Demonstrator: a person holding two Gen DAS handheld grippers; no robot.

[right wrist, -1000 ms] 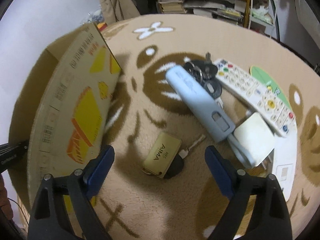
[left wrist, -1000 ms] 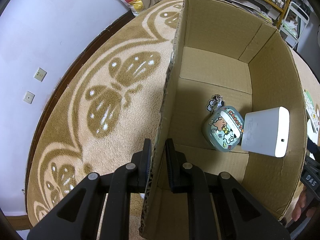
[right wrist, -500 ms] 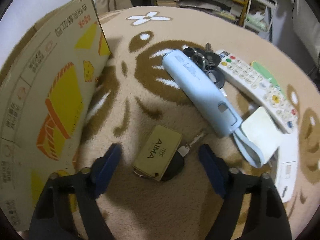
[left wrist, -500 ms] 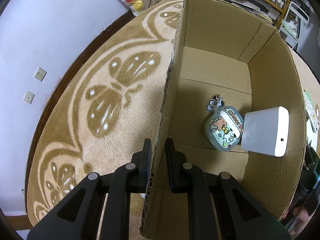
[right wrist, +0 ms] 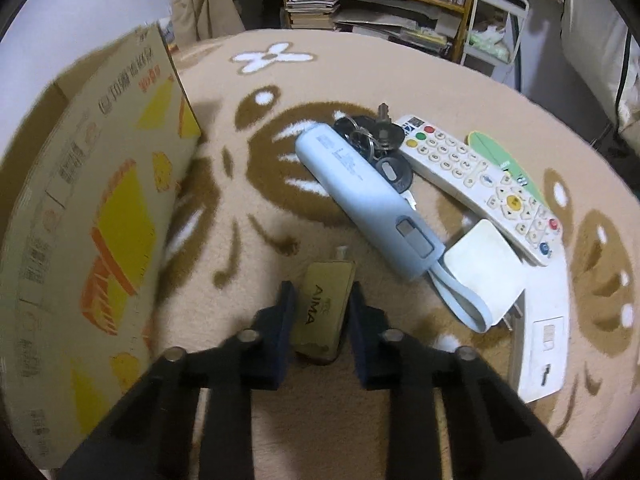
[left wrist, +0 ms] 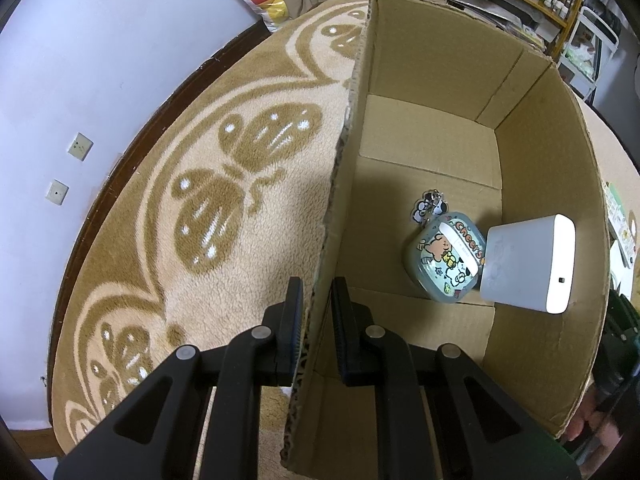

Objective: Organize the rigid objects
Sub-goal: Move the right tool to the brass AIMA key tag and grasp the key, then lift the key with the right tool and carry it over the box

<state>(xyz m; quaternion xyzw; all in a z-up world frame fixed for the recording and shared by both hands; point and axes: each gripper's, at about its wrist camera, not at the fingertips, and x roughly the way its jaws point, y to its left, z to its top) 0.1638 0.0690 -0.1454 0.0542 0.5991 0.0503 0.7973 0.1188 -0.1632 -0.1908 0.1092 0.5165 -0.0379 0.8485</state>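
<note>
My left gripper (left wrist: 316, 300) is shut on the near side wall of the open cardboard box (left wrist: 540, 140). One finger is outside that wall and one inside. On the box floor lie a cartoon-printed earbud case (left wrist: 446, 260) with a charm and a white rectangular device (left wrist: 528, 264). My right gripper (right wrist: 320, 286) points down at the carpet, its jaws closing on a gold "AIMA" key tag (right wrist: 322, 312). The blue pads touch both long sides of the tag. A key tip sticks out beyond it.
To the right on the carpet lie a light-blue sleeve with a strap (right wrist: 360, 192), a key bunch (right wrist: 372, 136), a white remote (right wrist: 480, 184), a white charger (right wrist: 484, 272), a long white device (right wrist: 544, 332) and a green card (right wrist: 500, 152). The box's printed outer side (right wrist: 100, 200) stands to the left.
The right gripper has come down over the gold key tag and its jaws have gone from wide to closed against it. The left gripper and the box have not moved.
</note>
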